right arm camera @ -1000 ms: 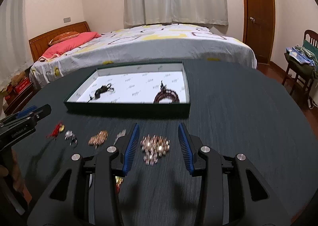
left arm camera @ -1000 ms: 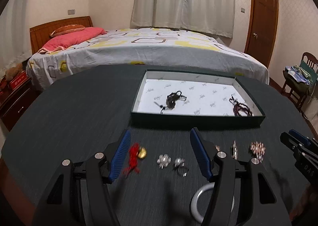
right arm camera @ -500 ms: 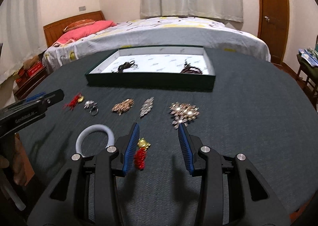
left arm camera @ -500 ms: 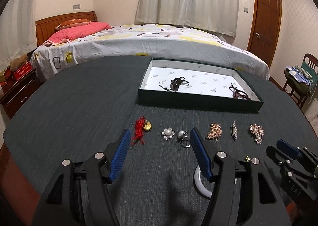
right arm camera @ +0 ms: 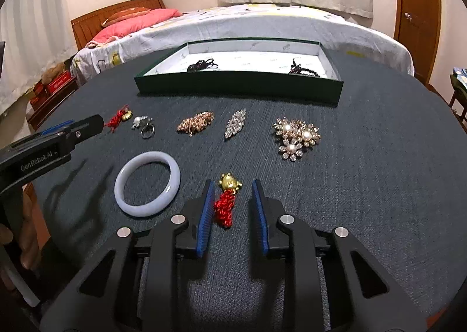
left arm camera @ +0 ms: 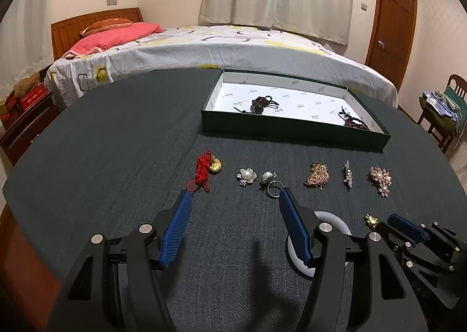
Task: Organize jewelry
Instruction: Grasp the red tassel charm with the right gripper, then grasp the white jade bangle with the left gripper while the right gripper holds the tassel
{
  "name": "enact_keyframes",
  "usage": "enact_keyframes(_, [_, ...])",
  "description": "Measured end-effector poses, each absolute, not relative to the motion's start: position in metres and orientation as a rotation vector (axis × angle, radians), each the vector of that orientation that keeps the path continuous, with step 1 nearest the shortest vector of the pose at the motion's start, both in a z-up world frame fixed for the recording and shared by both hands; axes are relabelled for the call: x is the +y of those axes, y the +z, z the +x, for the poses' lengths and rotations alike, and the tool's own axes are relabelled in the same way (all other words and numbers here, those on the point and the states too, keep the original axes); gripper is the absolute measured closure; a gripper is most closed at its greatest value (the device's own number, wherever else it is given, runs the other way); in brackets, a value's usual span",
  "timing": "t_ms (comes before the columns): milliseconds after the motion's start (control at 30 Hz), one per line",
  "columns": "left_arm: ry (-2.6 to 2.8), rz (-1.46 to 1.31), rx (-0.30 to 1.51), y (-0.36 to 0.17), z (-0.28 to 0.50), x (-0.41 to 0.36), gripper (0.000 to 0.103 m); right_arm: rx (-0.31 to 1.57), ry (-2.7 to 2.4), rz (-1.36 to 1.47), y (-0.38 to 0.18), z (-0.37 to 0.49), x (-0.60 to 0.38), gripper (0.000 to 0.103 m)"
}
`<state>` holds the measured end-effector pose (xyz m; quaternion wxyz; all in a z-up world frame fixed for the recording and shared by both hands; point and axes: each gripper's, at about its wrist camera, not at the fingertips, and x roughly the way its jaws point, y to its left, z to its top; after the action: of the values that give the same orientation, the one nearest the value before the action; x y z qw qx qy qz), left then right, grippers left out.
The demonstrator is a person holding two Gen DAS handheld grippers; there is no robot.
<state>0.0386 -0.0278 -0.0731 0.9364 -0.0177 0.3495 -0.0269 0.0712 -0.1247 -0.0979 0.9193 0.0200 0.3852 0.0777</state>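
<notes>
- The small gold charm with a red knotted cord tassel (right arm camera: pixel 227 200) lies on the dark woven tabletop (right arm camera: pixel 379 186), directly between the blue ribbed pads of the right gripper (right arm camera: pixel 232 209). Its long axis runs along the fingers, gold head pointing away and tassel trailing back toward the wrist.
- The right gripper's jaws are closing around it. The left pad looks to be at the tassel's edge, while a clear gap remains on the right side, so no grip is made yet.
- The right hand is plainly nearer this piece. The left gripper (left arm camera: pixel 233 221) hangs wide open and empty over bare cloth, just short of a second red-tasselled gold charm (left arm camera: pixel 207 170) and a silver ring with a pearl (left arm camera: pixel 270 181).
- The tassel is soft and will squash; the gold head is hard, rounded and knobbed, so I judge the pinch is better taken across the cord.
- A smooth pale lavender-white bangle (right arm camera: pixel 147 183) lies flat just left of the right gripper.
- Further off lie a row of rhinestone brooches: a rose-gold cluster (right arm camera: pixel 195 123), a slim silver one (right arm camera: pixel 235 122) and a pearl-set floral one (right arm camera: pixel 296 136).
- The shallow dark green box with white lining (right arm camera: pixel 239 84) stands beyond them, holding two dark beaded pieces, hard to make out from here.
</notes>
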Motion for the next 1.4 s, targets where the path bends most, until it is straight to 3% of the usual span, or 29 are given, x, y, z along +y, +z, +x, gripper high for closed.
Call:
enact_keyframes(100, [-0.064,-0.040,0.721,-0.074,0.038,-0.030,0.042,0.806,0.181,0.043,-0.100,0.072,-0.124,0.094])
enact_keyframes(167, [-0.076,-0.043,0.725,-0.075,0.038,-0.033,0.041,0.801,0.177,0.034,-0.099,0.069,-0.125,0.095])
enact_keyframes(233, [-0.091,-0.046,0.728,-0.075,0.037,-0.036,0.031,0.793,0.165,0.051,-0.097,0.068,-0.131,0.095])
enact_keyframes(667, [-0.228,0.017,0.718,-0.080,0.025,-0.086,0.025,0.740,0.087,0.146,-0.089,0.063,-0.177,0.095])
enact_keyframes(1400, [-0.229,0.052,0.795,-0.109,0.030,-0.090,0.024,0.732,0.089,0.167,-0.090,0.063,-0.179,0.095])
